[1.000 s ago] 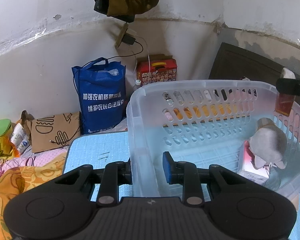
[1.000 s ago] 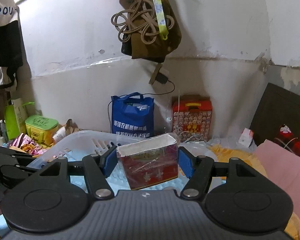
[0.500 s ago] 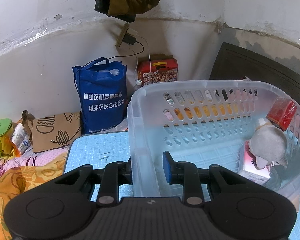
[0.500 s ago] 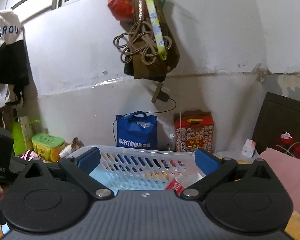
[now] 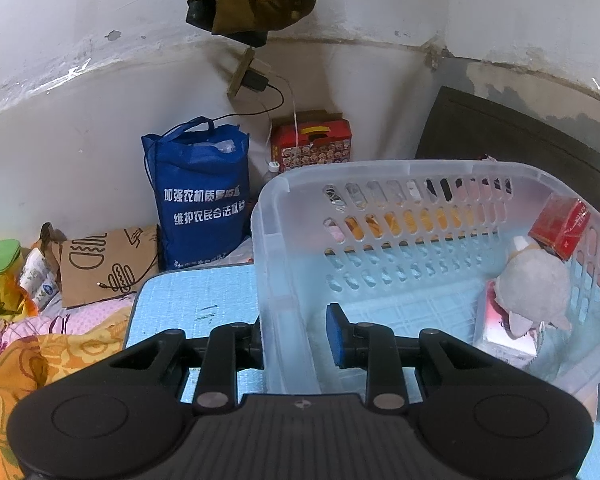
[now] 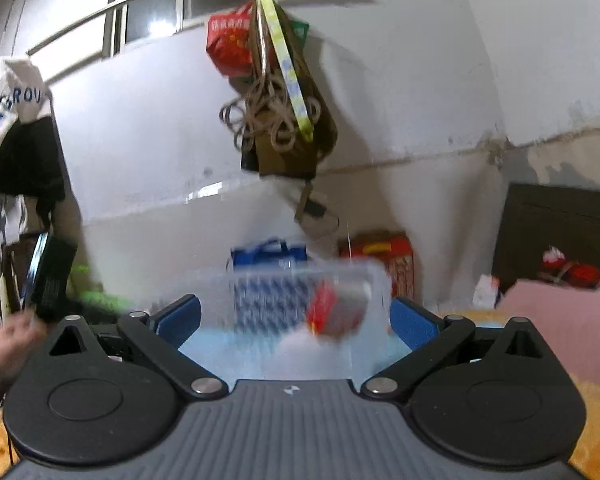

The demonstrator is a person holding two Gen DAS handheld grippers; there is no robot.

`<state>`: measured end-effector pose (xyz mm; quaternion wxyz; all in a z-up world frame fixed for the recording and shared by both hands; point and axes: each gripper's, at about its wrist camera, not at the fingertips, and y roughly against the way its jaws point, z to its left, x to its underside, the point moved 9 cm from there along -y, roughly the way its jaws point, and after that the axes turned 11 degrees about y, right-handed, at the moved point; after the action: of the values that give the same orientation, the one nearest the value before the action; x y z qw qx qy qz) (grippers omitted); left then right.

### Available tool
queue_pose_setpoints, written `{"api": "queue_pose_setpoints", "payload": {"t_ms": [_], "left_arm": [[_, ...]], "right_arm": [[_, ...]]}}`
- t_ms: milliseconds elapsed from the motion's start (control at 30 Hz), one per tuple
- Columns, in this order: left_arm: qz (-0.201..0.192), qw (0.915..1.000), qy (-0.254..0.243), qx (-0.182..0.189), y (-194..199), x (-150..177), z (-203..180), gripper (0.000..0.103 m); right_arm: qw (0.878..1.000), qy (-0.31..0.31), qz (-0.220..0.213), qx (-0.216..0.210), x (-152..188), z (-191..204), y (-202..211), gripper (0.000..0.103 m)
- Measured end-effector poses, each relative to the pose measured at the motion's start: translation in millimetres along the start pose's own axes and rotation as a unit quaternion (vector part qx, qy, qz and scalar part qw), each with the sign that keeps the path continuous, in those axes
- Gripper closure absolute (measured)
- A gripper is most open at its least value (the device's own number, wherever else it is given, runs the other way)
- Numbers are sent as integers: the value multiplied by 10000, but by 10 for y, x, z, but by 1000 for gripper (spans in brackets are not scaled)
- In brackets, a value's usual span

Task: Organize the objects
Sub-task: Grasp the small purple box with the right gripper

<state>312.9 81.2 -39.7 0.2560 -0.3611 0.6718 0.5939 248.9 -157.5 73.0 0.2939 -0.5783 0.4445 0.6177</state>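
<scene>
Red box (image 5: pixel 560 226) lies tilted in basket (image 5: pixel 276 216) on plush toy (image 5: pixel 534 284), so keep left gripper (image 5: pixel 296 340) pinching the wall w/ steady hold while right gripper (image 6: pixel 296 316), wide open & empty, fetches next obj.

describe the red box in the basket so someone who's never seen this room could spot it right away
Find the clear plastic basket on the blue mat. Inside, at its far right, the red box leans tilted against the wall, just above a grey plush toy. It is the only hard-edged, bright red thing in there.
</scene>
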Motion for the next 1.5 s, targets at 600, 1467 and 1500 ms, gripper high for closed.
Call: {"api": "queue_pose_setpoints", "payload": {"t_ms": [600, 1467, 1500], "left_arm": [[-9, 10000, -10, 6, -6, 1, 2, 71], [-65, 10000, -28, 24, 7, 10, -7, 71], [-65, 10000, -34, 28, 9, 17, -8, 71]], "right_arm": [[9919, 365, 1101, -521, 791, 421, -520, 37], [9974, 379, 426, -442, 715, 364, -240, 59], [9977, 314, 432, -415, 717, 318, -194, 59]]}}
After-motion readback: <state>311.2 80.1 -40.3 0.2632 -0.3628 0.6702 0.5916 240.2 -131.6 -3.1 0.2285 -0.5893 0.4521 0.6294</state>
